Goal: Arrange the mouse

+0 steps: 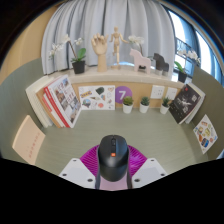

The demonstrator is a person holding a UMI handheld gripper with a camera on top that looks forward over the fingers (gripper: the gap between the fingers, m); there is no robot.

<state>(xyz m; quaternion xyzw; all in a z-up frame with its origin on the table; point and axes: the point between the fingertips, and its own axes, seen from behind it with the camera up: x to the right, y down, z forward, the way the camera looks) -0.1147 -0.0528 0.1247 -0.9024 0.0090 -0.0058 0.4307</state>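
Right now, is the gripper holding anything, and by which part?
Yes, the black mouse. The gripper has it between its two fingers, whose pink pads press on the mouse's left and right sides near the rear half, just above the grey table.

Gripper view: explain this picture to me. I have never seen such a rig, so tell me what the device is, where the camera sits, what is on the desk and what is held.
There is no robot arm here. A person carries a hand-held gripper with two fingers, and the camera rides on it, looking forward along those fingers. That is why the picture is round and bent: the lens is very wide.

The two pale shapes at the bottom are the fingers; the magenta pads on their inner faces are parts of them. A black computer mouse sits between them, and the pads seem to press on both its sides, so it looks held.

Beyond lies a grey-green desk. At its far edge a wooden shelf carries a white orchid and a wooden figure. Below stand a purple card with a 7 and small potted plants.
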